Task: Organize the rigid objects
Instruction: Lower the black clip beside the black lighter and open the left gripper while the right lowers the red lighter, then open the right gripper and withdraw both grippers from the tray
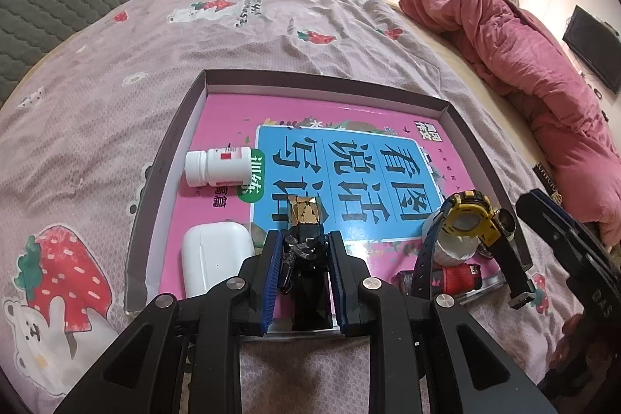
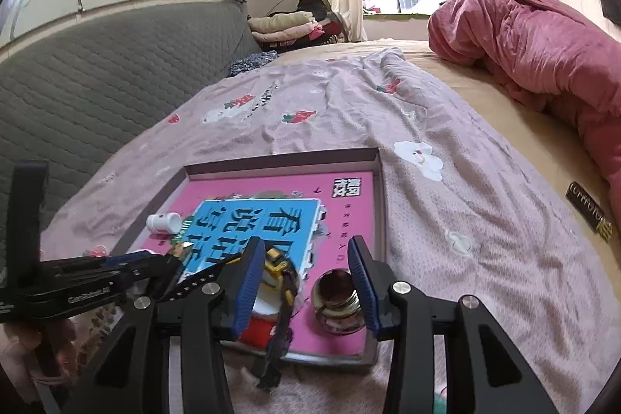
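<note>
A shallow grey tray (image 1: 170,158) lies on the bed with a pink book (image 1: 349,158) flat inside it. My left gripper (image 1: 304,251) is shut on a black figure (image 1: 308,251) with a gold-and-black blocky top, standing at the tray's near edge. A white pill bottle (image 1: 217,167) lies on its side, and a white earbud case (image 1: 215,258) sits close by. A yellow watch (image 2: 277,262) drapes over a white cup (image 2: 268,301) beside a red lighter (image 1: 462,276). My right gripper (image 2: 306,278) is open, with the watch at its left pad and a shiny round jar (image 2: 337,293) by its right.
The tray (image 2: 378,181) rests on a strawberry-print sheet (image 2: 310,111). A rolled pink quilt (image 2: 535,41) fills the right side and a grey padded headboard (image 2: 97,72) the left. A black-and-gold box (image 2: 590,216) lies on the bare mattress to the right.
</note>
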